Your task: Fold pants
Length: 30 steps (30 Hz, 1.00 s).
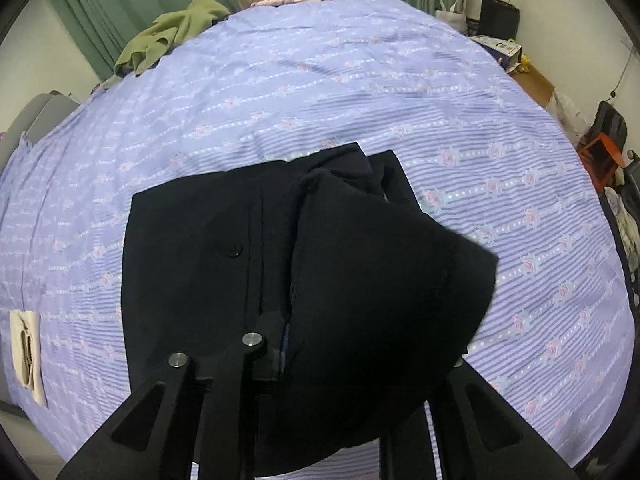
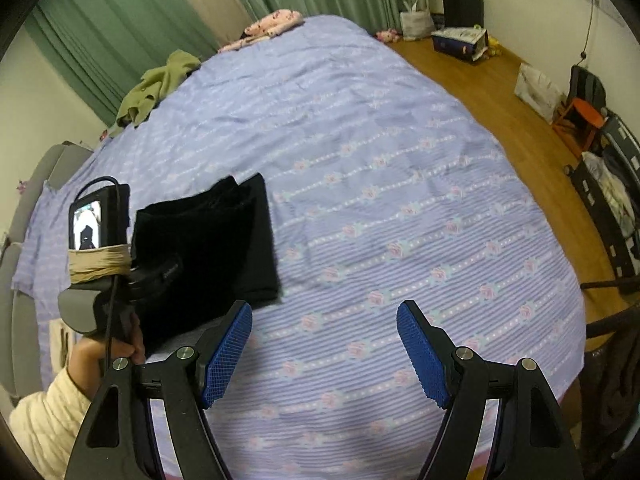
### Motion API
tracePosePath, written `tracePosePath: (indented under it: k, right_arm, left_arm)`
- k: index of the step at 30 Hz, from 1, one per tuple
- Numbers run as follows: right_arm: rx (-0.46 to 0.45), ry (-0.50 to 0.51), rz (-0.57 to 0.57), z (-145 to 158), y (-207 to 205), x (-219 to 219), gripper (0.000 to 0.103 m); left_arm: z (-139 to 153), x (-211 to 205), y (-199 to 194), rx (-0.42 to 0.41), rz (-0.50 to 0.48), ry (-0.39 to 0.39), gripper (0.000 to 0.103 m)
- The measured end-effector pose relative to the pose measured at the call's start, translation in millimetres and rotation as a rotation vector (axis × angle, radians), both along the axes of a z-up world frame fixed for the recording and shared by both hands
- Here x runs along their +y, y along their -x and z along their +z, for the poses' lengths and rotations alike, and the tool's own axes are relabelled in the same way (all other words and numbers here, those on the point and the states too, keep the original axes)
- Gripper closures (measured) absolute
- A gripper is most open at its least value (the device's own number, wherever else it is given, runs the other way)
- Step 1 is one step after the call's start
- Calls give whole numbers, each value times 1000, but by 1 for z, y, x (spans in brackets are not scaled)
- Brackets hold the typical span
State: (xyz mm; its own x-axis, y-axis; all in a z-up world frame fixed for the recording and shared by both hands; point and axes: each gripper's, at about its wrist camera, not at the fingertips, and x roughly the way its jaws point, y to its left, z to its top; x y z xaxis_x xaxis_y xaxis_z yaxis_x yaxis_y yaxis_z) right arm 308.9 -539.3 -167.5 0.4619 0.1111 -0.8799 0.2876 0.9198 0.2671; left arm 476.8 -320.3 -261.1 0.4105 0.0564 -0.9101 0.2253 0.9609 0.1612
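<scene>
Pants (image 1: 224,256) lie dark and already partly folded on the bed (image 1: 360,92), right under my left gripper (image 1: 280,344), which is clamped on a raised flap of them hanging over the flat layers. My right gripper (image 2: 324,344) is spread wide and empty over bare bedspread, with the bundle off to its left and a little ahead. Since the left is the one on the cloth, I judge the flap must travel across the bundle's long side, away from me.
</scene>
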Motion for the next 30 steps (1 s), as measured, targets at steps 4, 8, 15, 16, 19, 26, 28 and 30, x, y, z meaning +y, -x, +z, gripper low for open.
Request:
tracePosePath:
  k: [4, 8, 15, 16, 19, 26, 28, 30]
  right_arm:
    - [20, -12, -4, -14, -7, -14, 27]
    - [41, -48, -17, -23, -17, -23, 27]
    - [-27, -89, 58, -23, -47, -4, 27]
    - [-44, -95, 86, -24, -55, 5, 27]
    - [-85, -110, 195, -32, -85, 37, 27]
    - [-80, -115, 357, -81, -157, 102, 47]
    - [-60, -143, 337, -100, -171, 107, 50]
    - [-36, -156, 309, -118, -179, 109, 50]
  left_arm:
    - [-2, -15, -3, 91, -27, 141, 29]
    - [32, -26, 20, 3, -98, 172, 21]
    - [65, 51, 30, -98, 26, 202, 11]
    - [61, 70, 27, -97, 54, 184, 11]
    - [42, 112, 20, -75, 114, 133, 11]
    - [-5, 180, 4, -48, 161, 60, 11]
    - [-20, 189, -1, -43, 153, 58, 11]
    - [-30, 194, -3, -41, 150, 52, 11]
